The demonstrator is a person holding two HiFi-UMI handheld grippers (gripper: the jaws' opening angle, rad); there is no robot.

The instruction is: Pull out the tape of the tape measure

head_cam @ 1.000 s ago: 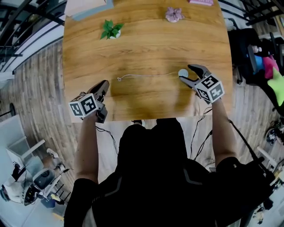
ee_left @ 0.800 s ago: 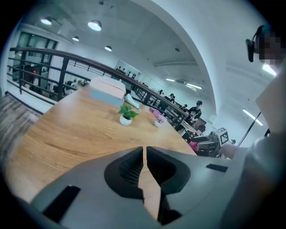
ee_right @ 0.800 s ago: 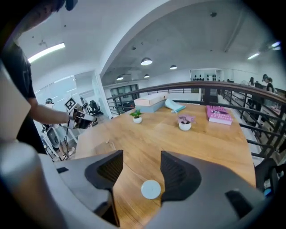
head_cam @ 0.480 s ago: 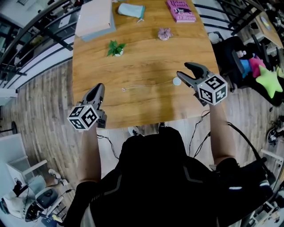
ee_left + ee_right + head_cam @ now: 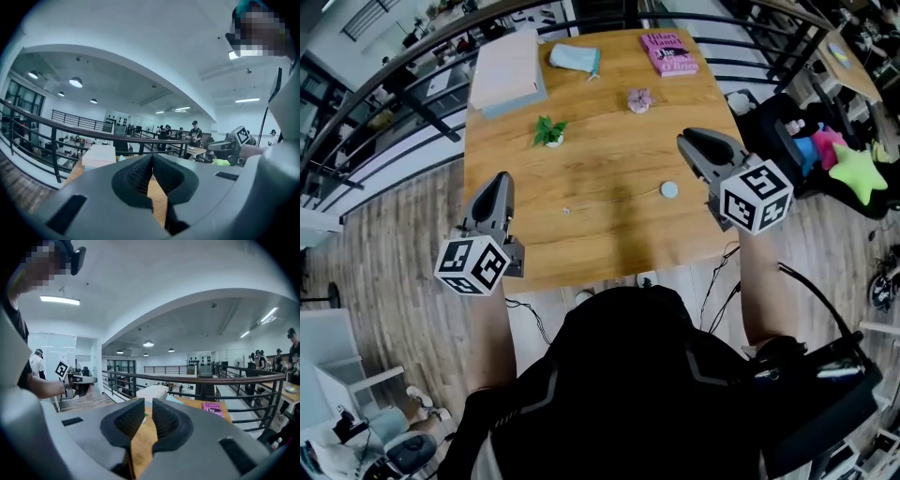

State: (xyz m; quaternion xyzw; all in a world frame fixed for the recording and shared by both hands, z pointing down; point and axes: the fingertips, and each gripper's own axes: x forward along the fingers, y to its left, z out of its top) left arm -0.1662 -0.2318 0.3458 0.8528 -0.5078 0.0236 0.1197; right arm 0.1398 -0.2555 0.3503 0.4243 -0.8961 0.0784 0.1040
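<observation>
The tape measure [image 5: 669, 190], a small round pale case, lies on the wooden table [image 5: 600, 94]. Its thin tape [image 5: 609, 201] runs left across the wood to an end [image 5: 567, 210]. Both grippers hang high above the table, apart from the tape measure. My left gripper [image 5: 501, 180] [image 5: 152, 157] is shut, pads together with nothing in them. My right gripper [image 5: 692, 139] [image 5: 148, 404] has just been closing. Its pads keep a narrow gap, and only the table far below shows through it.
At the far end of the table lie a pink book [image 5: 668, 52], a pale blue pouch [image 5: 575, 57] and a flat box [image 5: 506, 70]. Nearer are a small plant [image 5: 549, 131] and a mauve object [image 5: 639, 100]. Black railings ring the table. Bright toys [image 5: 848, 169] sit at the right.
Both grippers have risen well clear of the table. The right jaws have gone from wide open beside the case to nearly closed. The tape measure stays on the wood.
</observation>
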